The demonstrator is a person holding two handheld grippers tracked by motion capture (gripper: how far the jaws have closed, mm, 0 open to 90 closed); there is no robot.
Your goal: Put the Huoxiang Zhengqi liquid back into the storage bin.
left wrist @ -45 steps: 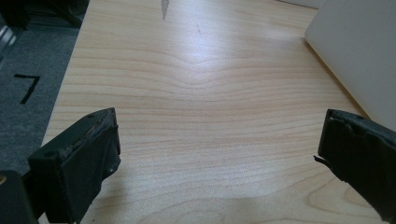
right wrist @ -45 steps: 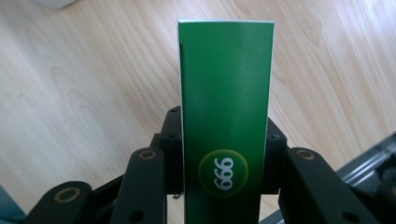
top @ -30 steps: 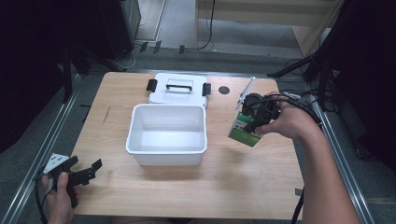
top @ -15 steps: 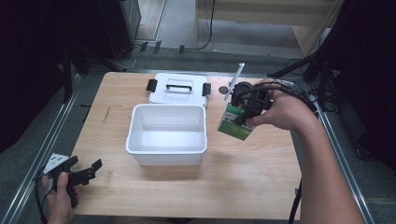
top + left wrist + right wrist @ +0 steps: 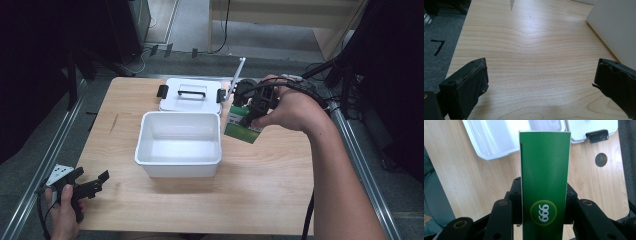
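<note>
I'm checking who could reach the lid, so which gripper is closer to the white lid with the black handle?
Right. The right gripper holds a green box just beside the lid; the left gripper sits open at the table's near corner.

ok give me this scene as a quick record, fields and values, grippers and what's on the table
right gripper: shut on the green box, held in the air beside the tub's right rim
green box: white-edged, round "999" logo
left gripper: open, holding nothing, low over the table's near left corner
white tub: open, looks empty, mid-table
lid: lying flat behind the tub, black handle and latches
table: light wood
likely next move: box into the tub
</note>
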